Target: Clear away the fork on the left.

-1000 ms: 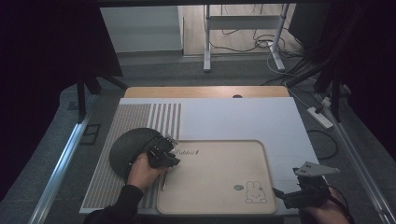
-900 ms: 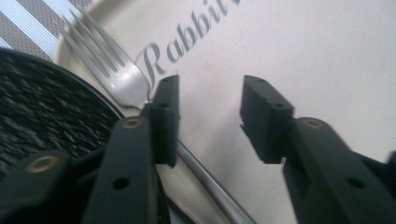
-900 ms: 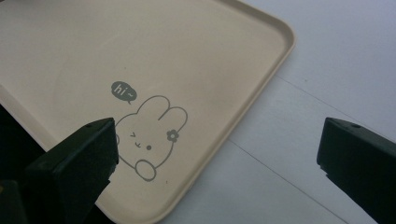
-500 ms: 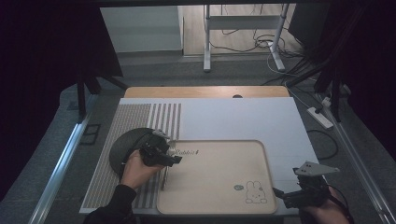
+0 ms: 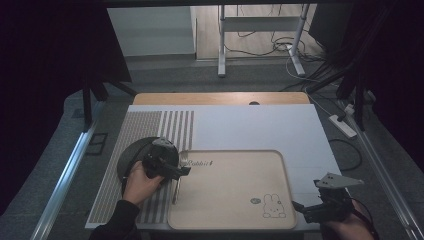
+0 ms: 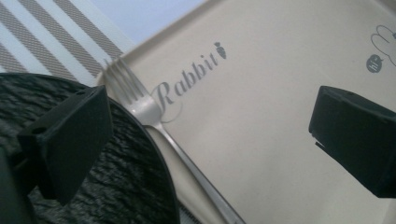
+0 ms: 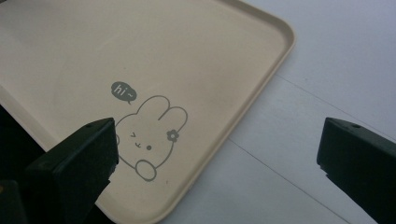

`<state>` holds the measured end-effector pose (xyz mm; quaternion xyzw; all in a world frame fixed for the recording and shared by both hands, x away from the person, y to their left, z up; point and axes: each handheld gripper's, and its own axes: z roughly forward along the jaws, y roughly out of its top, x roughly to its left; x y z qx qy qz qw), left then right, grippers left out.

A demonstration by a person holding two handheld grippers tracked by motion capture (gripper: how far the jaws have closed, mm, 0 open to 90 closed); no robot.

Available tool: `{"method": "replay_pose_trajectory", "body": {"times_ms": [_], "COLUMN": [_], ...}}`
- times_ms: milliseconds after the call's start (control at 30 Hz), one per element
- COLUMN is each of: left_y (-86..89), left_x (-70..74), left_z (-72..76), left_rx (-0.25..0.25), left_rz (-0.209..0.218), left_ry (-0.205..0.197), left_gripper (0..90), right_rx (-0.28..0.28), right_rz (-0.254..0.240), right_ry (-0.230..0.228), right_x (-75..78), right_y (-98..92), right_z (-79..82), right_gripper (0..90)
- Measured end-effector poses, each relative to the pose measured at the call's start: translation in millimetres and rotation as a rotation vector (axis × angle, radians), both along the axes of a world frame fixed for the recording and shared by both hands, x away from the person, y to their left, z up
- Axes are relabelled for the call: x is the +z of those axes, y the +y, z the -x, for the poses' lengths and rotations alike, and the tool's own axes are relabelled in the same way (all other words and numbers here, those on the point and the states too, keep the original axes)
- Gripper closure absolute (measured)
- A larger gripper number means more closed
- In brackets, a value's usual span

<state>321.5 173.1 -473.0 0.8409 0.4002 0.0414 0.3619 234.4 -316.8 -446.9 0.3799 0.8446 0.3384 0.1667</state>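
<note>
Left gripper [image 5: 186, 171] sits at the lower left of the high view, its jaws just opened wide with nothing clamped between them. In the left gripper view the fork [image 6: 154, 116] lies free, tines toward the upper left, on the left edge of the beige rabbit tray [image 6: 261, 116], right beside the dark textured plate [image 6: 126, 186]. Right gripper [image 5: 300, 209] hovers lower right, jaws wide and empty, at the tray's bunny corner.

The fork [image 6: 154, 116] handle is running off the left gripper view's bottom edge. The plate [image 6: 126, 186] is being cropped there too.
</note>
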Motion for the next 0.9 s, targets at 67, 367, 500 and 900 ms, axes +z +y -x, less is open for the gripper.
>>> {"method": "replay_pose_trajectory", "body": {"times_ms": [67,367,500,900], "left_y": [2.1,15.5,18.4,29.4], "left_x": [0.1,2.5,5.7,10.6], "left_z": [0.9,14.7,22.2,38.0], "left_rx": [0.002,0.042,0.048,0.079], "left_rz": [0.005,0.027,0.029,0.062], "left_ry": [-0.010,-0.041,-0.074,-0.127], "left_gripper": [0.0,0.0,0.0,0.0], "right_rx": [-0.001,-0.001,-0.002,-0.012], "right_rz": [0.000,-0.007,-0.008,-0.011], "right_ry": [0.000,-0.001,0.000,-0.001], "right_x": [0.0,0.0,-0.1,0.3], "right_y": [0.0,-0.5,-0.6,-1.4], "right_z": [0.0,-0.3,-0.5,-0.6], "right_gripper": [0.0,0.0,0.0,0.0]}}
